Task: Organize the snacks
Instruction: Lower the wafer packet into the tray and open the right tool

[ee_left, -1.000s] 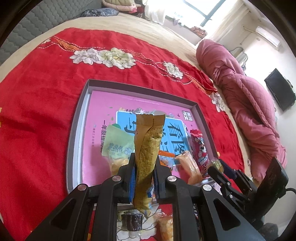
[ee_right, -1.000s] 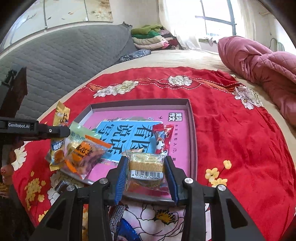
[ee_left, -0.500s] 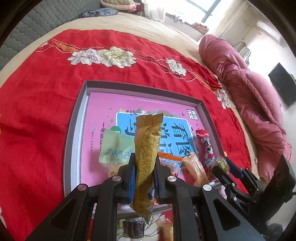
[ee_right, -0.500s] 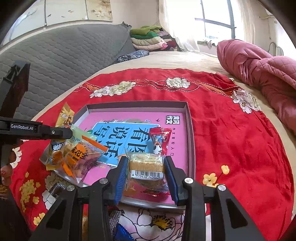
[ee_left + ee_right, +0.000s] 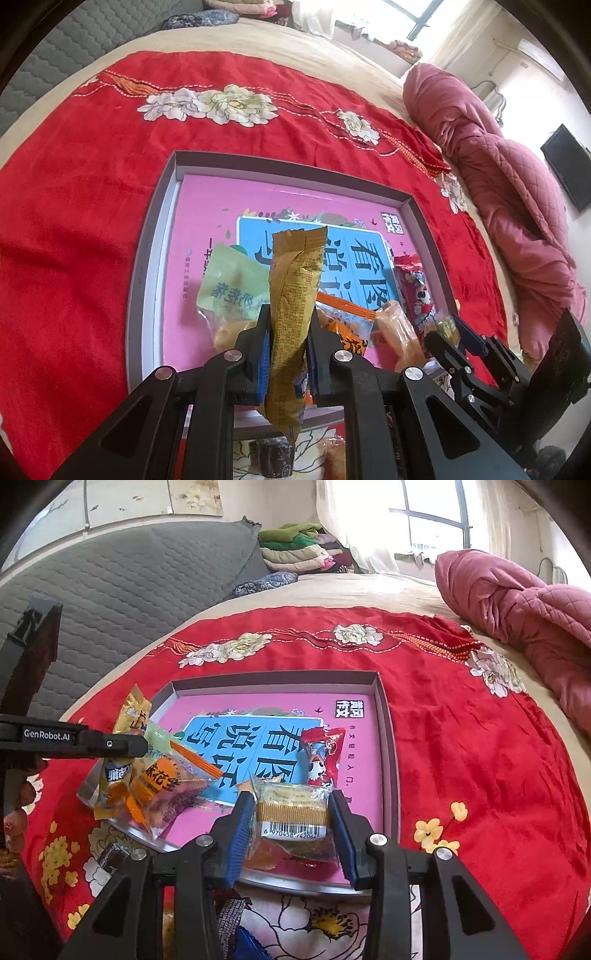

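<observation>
I'm clamping left tongs (image 5: 287, 341) on a gold snack packet (image 5: 291, 295), right tongs (image 5: 292, 814) gripping a clear biscuit packet (image 5: 291, 808), both hovering over the grey tray (image 5: 386, 738)

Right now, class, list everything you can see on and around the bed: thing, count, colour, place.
Tray: one, grey rim, pink floor, on the red blanket.
Blanket: one, red with flowers, on the bed.
Red packet: one, in the tray, right side.
Green packet: one, in the tray.
Orange packet: one, at the tray's left edge.
Quilt: one, pink, far right.
Folded clothes: one pile, mixed colours, by the window.
Gold packet: one, in the left hand-held gripper.
Clear biscuit packet: one, in the right hand-held gripper.
</observation>
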`<state>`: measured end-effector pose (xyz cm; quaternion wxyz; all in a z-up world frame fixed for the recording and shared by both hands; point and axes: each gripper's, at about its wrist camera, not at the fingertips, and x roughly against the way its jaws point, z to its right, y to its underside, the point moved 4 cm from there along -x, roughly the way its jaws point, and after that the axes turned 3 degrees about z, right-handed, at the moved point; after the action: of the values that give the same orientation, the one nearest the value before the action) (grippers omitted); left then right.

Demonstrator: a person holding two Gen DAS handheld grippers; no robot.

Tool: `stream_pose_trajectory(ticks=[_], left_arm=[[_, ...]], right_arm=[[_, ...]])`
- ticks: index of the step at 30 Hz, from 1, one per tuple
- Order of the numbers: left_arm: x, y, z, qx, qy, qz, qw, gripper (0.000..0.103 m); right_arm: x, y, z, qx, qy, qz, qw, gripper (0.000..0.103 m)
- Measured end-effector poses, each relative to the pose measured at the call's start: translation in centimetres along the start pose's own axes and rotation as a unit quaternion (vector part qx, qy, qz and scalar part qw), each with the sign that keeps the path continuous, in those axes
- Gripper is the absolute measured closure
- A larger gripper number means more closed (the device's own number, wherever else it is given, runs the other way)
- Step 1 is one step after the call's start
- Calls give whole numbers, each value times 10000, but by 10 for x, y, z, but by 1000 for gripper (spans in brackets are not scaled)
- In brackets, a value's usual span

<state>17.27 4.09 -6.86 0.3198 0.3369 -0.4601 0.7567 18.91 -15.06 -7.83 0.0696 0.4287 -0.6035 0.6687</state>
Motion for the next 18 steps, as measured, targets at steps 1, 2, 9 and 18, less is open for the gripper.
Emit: stream_pose_trajectory(ticks=[1, 2, 9, 18], left_arm=[[0, 0, 0, 9, -2, 3, 10000, 87], [0, 0, -1, 15, -6, 5, 10000, 87], [1, 0, -3, 60, -25, 22, 10000, 86], [2, -2, -3, 77, -19, 28, 10000, 81]], right_arm=[[0, 0, 0, -13, -4, -2, 10000, 61], [0, 0, 0, -11, -5, -7, 10000, 61], [0, 0, 0, -65, -33, -44, 10000, 60], [-3, 1, 11, -266, 90, -110, 9995, 59]])
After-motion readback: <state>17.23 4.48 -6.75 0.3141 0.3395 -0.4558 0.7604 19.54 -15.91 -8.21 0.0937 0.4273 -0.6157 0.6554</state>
